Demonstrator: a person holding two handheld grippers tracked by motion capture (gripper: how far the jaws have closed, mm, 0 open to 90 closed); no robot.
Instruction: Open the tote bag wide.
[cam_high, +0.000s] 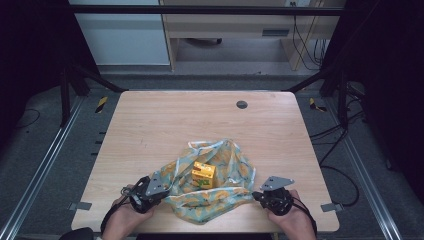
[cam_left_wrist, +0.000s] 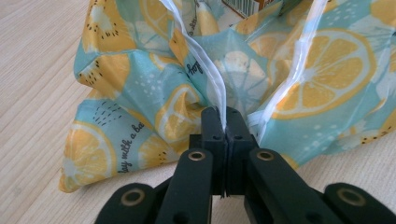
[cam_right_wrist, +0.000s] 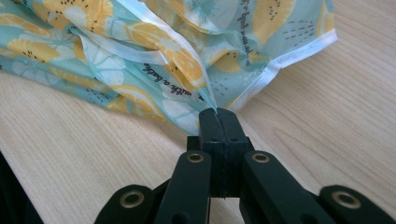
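Observation:
A teal cloth bag with a lemon print (cam_high: 220, 192) lies crumpled on the wooden table (cam_high: 150, 125) near its front edge. A small yellow carton (cam_high: 203, 175) sits on top of it. At the bag's left end my left gripper (cam_high: 159, 192) is shut on the fabric; in the left gripper view the jaws pinch a white hem of the lemon-print bag (cam_left_wrist: 140, 88) at the left gripper's tip (cam_left_wrist: 225, 122). My right gripper (cam_high: 258, 196) is shut on the bag's right end, and the right gripper's tip (cam_right_wrist: 219, 114) clamps a fold of the bag (cam_right_wrist: 154, 56).
A round grey cable port (cam_high: 241, 104) sits in the table near its far edge. Metal rails (cam_high: 45, 165) run along both sides of the table. Cables (cam_high: 335, 150) lie on the floor at the right. Desks stand beyond the table.

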